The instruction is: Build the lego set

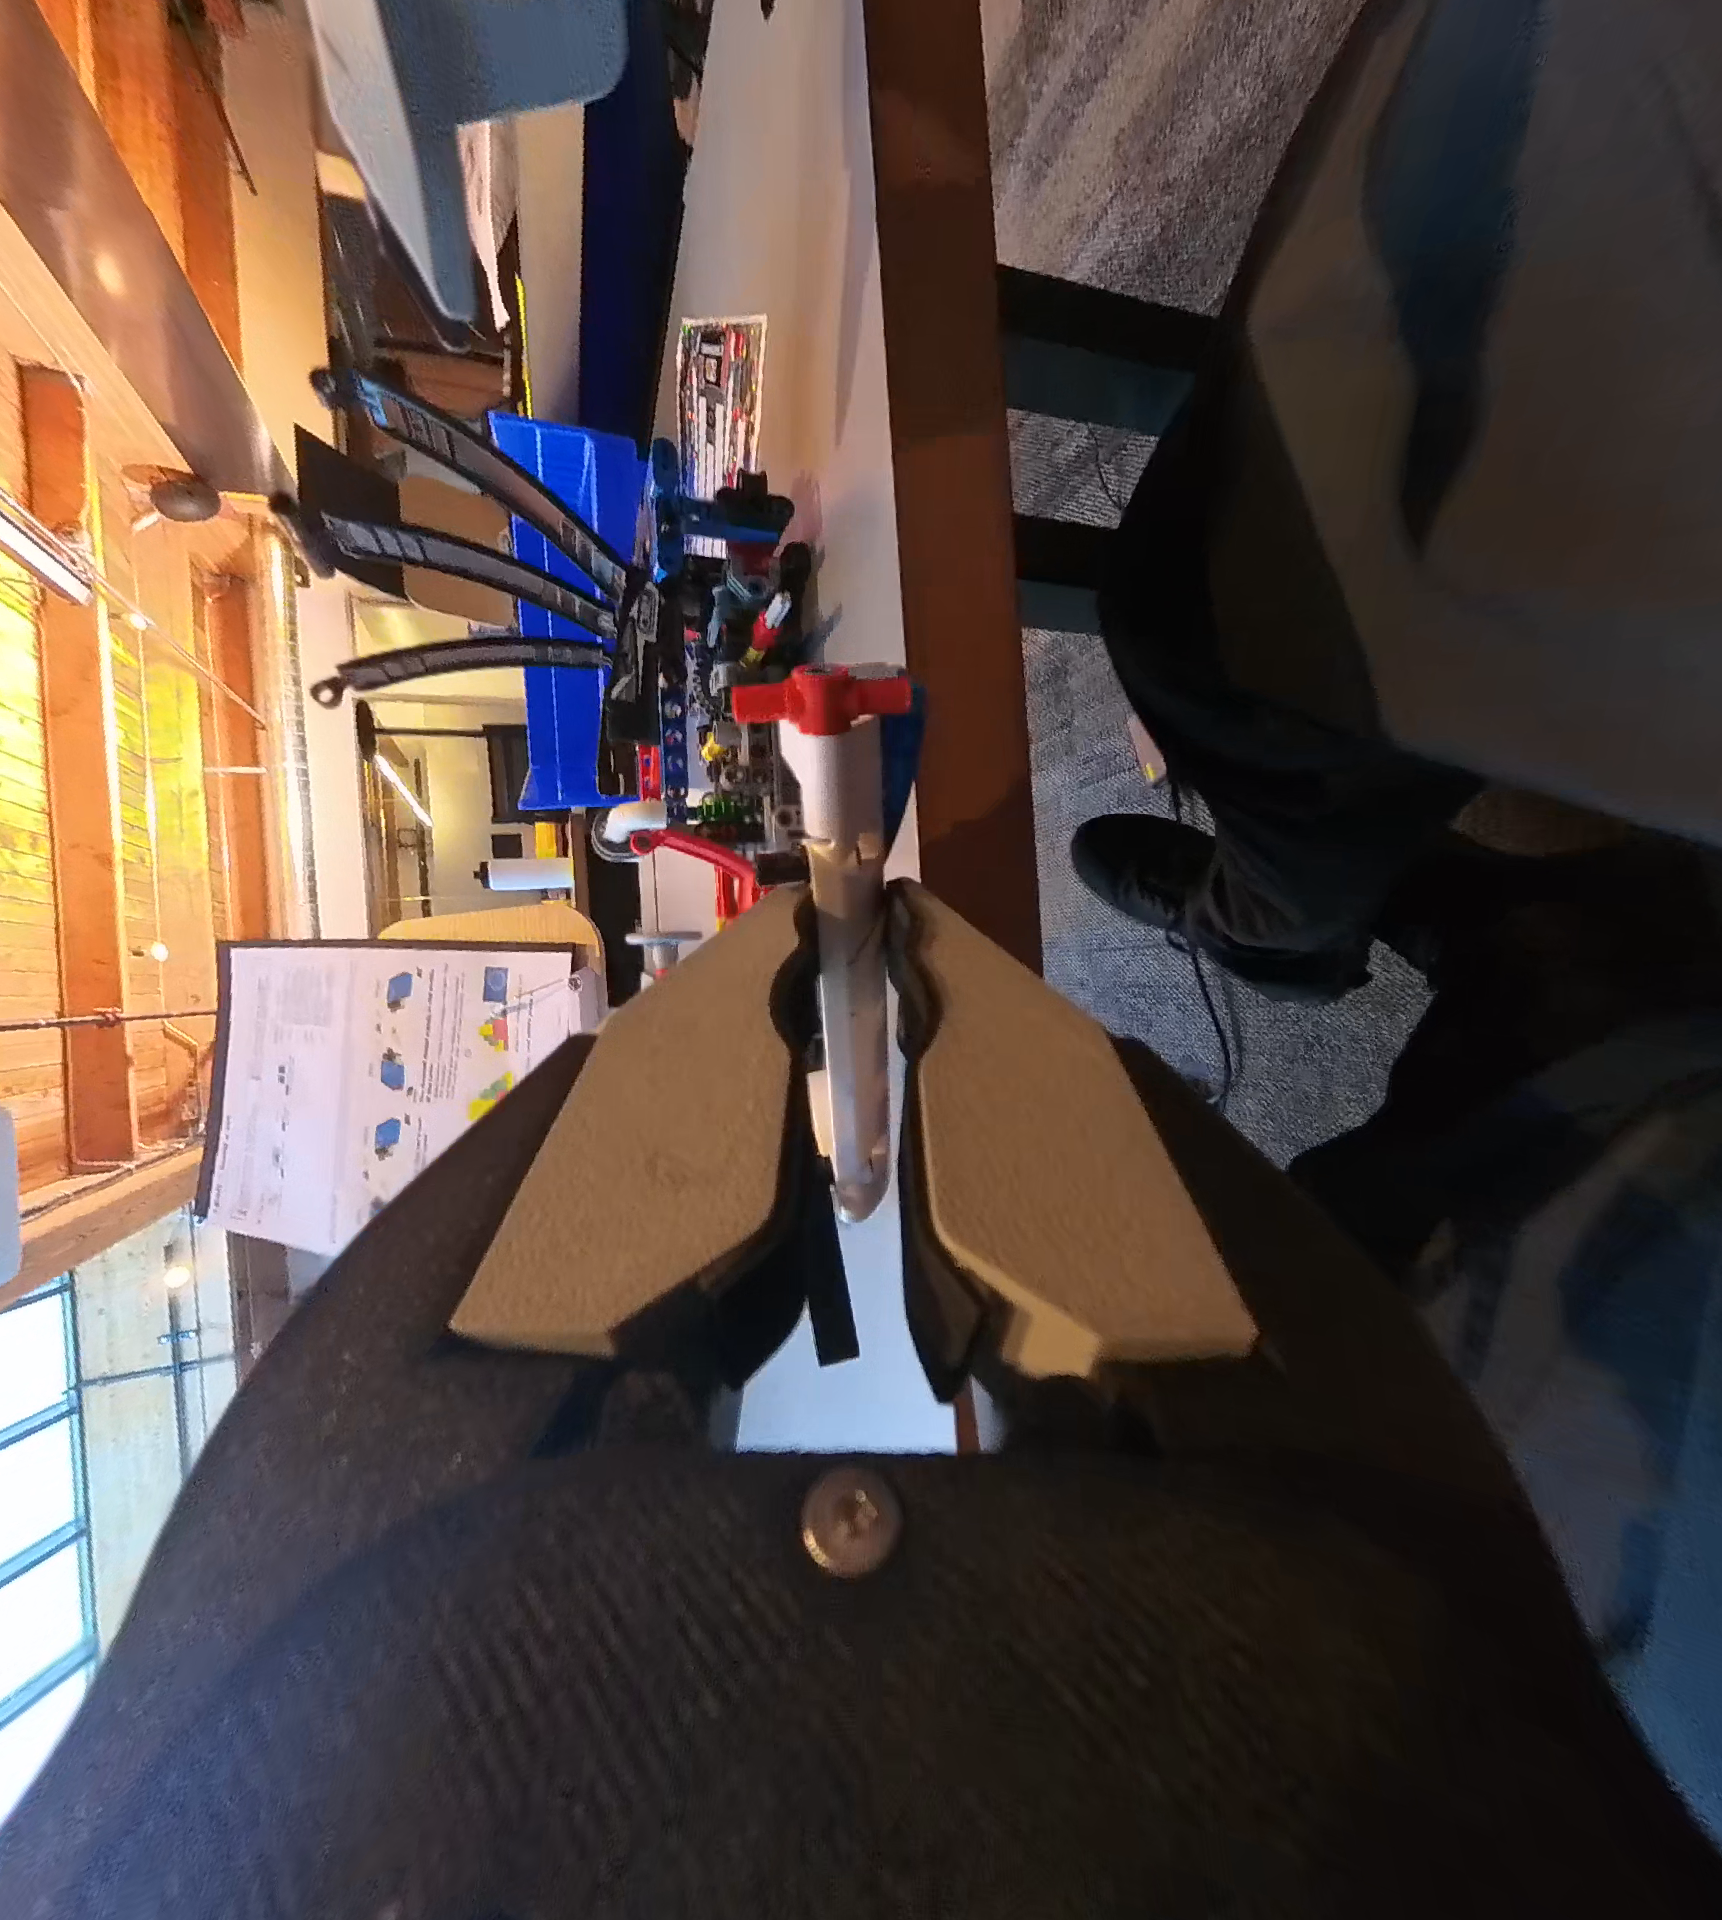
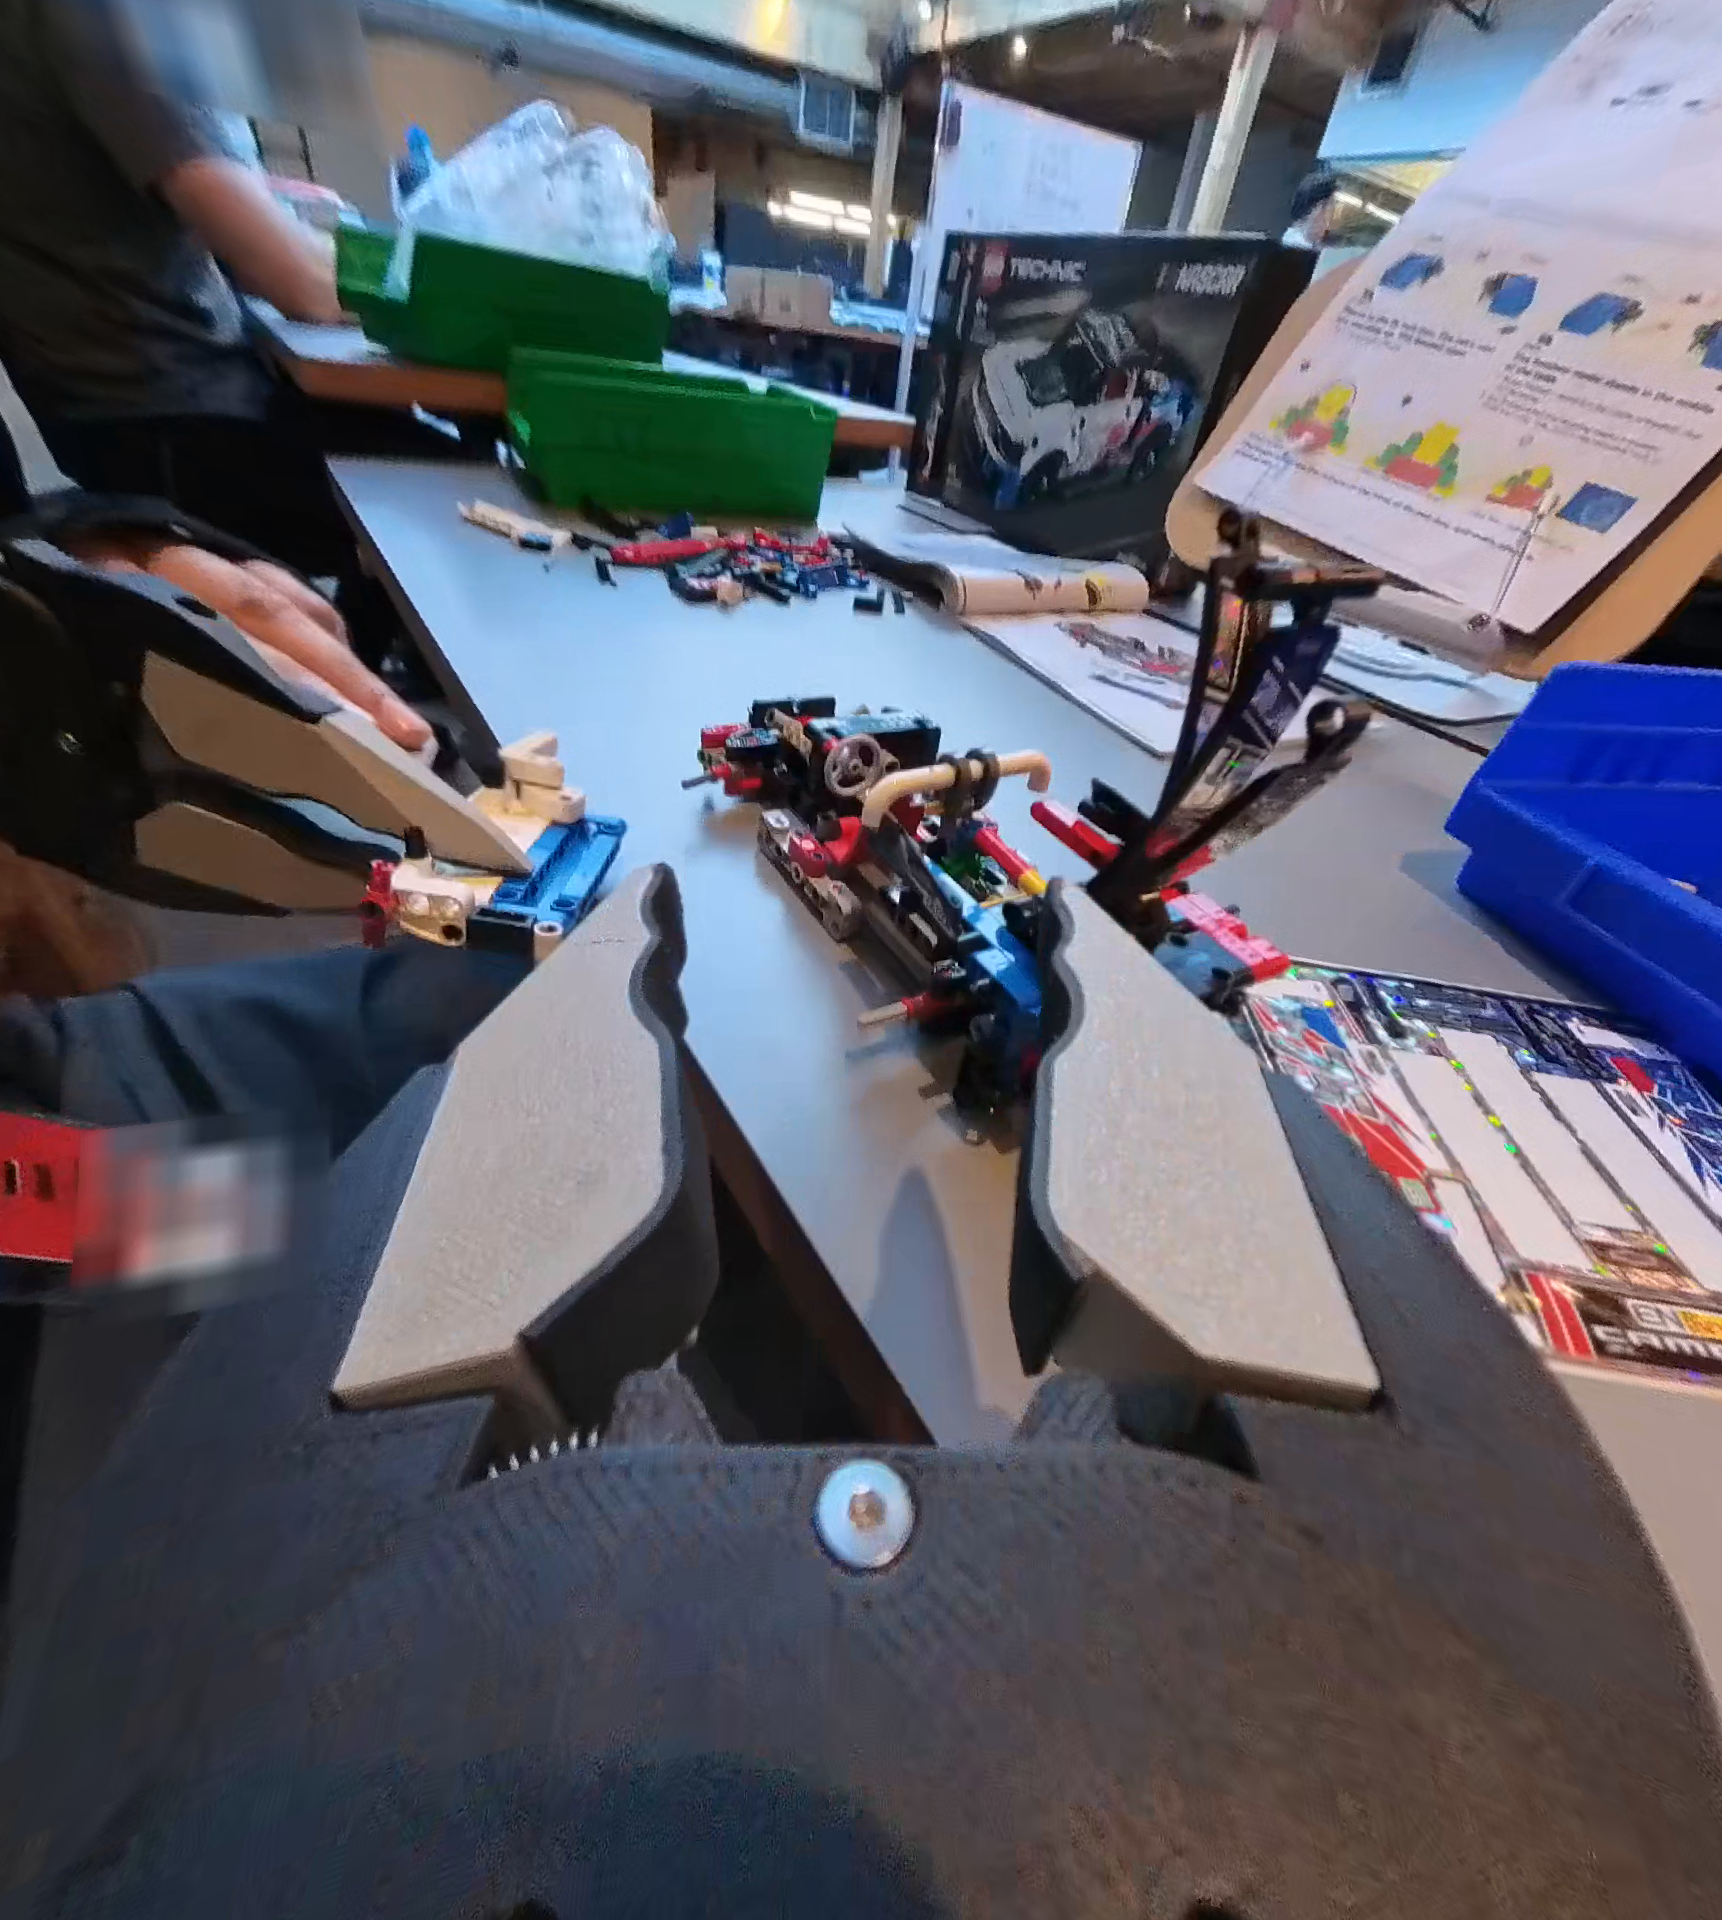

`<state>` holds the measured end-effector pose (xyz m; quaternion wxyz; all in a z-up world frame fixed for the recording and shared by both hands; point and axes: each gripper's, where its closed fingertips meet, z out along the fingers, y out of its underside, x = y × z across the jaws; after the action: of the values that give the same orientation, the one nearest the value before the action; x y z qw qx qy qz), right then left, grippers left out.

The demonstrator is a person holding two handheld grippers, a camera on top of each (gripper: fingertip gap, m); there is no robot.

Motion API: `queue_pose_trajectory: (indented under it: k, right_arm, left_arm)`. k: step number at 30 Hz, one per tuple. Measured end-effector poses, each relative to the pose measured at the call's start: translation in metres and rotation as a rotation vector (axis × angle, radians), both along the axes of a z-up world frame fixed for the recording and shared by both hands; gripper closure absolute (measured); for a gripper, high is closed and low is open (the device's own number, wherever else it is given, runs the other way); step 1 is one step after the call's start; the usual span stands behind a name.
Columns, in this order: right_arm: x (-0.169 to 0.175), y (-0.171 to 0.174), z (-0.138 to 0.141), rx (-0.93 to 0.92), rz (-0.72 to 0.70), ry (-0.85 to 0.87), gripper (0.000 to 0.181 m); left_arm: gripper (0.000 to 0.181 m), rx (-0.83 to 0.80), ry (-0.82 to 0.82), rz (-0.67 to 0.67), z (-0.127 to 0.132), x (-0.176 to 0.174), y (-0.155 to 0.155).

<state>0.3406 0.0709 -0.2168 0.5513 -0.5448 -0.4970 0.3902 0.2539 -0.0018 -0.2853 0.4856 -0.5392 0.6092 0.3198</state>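
My left gripper (image 1: 849,914) is shut on a small sub-assembly (image 1: 841,790) of a white piece, a red connector (image 1: 821,698) and a blue part. It holds it in the air near the table's edge. In the right wrist view the left gripper (image 2: 462,847) is at the left, with the white and blue sub-assembly (image 2: 535,868) in its fingers. The partly built car chassis (image 2: 888,862) lies on the grey table (image 2: 628,644), and also shows in the left wrist view (image 1: 732,623). My right gripper (image 2: 857,904) is open and empty, just in front of the chassis.
A blue bin (image 2: 1667,831) and a sticker sheet (image 2: 1563,1143) are at the right. Black curved panels (image 2: 1241,748) stand by the chassis. Behind lie loose pieces (image 2: 753,566), a booklet (image 2: 1023,582), the set's box (image 2: 1075,395), green bins (image 2: 670,436) and an instruction stand (image 2: 1522,364). A person stands far left.
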Motion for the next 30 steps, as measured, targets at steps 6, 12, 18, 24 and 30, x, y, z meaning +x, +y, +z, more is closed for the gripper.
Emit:
queue_pose_trajectory:
  k: [6, 12, 18, 24, 30]
  right_arm:
    - [0.008, 0.002, -0.015, 0.056, -0.091, -0.064, 0.105]
    - [0.005, -0.003, -0.017, 0.039, -0.099, -0.058, 0.089]
    - [-0.005, -0.012, -0.013, 0.114, -0.067, -0.066, 0.139]
    - [-0.007, -0.023, -0.001, 0.078, 0.021, 0.018, 0.181]
    - [0.000, -0.021, 0.002, 0.066, 0.035, 0.002, 0.181]
  left_arm:
    - [0.173, 0.010, -0.004, -0.048, 0.002, 0.012, 0.006]
    - [0.173, 0.013, 0.006, -0.065, 0.002, 0.014, 0.006]
    - [0.173, 0.011, -0.025, -0.039, 0.006, 0.005, 0.005]
    - [0.173, 0.004, -0.032, -0.022, 0.005, 0.002, 0.005]
    - [0.173, -0.001, -0.021, -0.018, -0.001, 0.004, 0.005]
